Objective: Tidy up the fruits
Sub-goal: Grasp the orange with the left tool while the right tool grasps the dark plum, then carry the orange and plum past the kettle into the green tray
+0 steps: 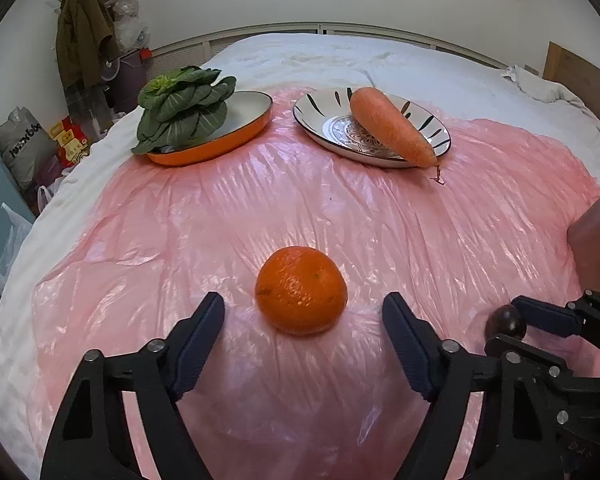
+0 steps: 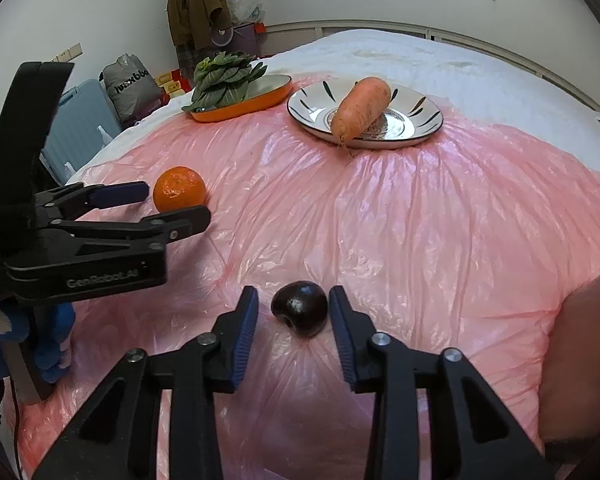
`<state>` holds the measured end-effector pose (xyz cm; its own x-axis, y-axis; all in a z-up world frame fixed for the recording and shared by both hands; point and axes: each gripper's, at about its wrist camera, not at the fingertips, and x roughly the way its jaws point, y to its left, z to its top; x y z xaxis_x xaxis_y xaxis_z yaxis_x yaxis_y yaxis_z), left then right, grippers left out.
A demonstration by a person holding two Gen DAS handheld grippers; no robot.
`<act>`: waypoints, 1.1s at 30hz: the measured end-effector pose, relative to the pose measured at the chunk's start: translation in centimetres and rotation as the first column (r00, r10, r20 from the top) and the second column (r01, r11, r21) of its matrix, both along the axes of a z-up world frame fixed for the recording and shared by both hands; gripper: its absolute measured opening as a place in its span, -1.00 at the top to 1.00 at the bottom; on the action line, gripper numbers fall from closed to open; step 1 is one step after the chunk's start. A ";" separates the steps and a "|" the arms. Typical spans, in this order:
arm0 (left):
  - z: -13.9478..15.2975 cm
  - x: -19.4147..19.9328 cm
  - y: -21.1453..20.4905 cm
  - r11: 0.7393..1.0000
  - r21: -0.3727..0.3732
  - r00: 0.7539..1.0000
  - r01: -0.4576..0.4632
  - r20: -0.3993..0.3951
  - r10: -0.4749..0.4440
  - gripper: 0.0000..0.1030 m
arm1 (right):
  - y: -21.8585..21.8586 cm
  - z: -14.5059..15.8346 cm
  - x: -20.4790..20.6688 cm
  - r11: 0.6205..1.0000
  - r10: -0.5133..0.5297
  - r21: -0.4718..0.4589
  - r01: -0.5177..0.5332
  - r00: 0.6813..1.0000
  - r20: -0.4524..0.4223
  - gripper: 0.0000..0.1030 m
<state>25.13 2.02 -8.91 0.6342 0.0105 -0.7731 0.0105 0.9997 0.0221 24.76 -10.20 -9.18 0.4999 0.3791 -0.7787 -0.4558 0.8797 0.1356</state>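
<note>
Two black grippers hover over pink plastic sheeting: left gripper (image 1: 303,312) jaws spread around a round orange (image 1: 301,290), right gripper (image 2: 293,300) jaws parted beside a dark glossy plum (image 2: 299,309).

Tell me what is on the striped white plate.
One carrot lies across the striped white plate, its thin end hanging over the near rim. A patterned centre shows beside it; the part of the plate under the carrot is covered.

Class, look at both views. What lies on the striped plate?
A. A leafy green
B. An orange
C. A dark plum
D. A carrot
D: the carrot lies across the striped plate; the leafy green is in the orange dish.
</note>
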 end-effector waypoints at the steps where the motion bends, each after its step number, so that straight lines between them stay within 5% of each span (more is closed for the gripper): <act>1: -0.2 0.2 0.0 1.000 -0.004 1.000 0.000 -0.006 0.000 -0.33 | 0.0 -0.1 0.1 1.000 0.000 0.001 0.000 1.000 -0.005 -0.23; 8: -1.0 1.0 0.7 0.997 -0.073 1.000 0.009 -0.020 -0.010 0.22 | -0.4 -0.8 0.5 1.000 -0.004 0.030 0.005 0.999 -0.040 0.08; 23: 0.4 -0.6 2.9 0.984 -0.180 1.000 0.000 0.007 0.002 0.23 | -1.9 0.5 -0.1 0.997 -0.030 0.068 0.033 0.999 -0.040 0.09; 33: 2.9 -2.7 3.0 0.985 -0.174 0.999 -0.001 0.042 0.009 0.23 | -2.0 3.1 -2.1 0.998 -0.026 0.059 0.026 1.000 0.002 0.09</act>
<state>22.46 5.04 -6.02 0.6668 -0.1187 -0.7357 0.0082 0.9883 -0.1521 22.61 -12.17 -6.11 0.5128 0.4112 -0.7536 -0.4332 0.8818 0.1863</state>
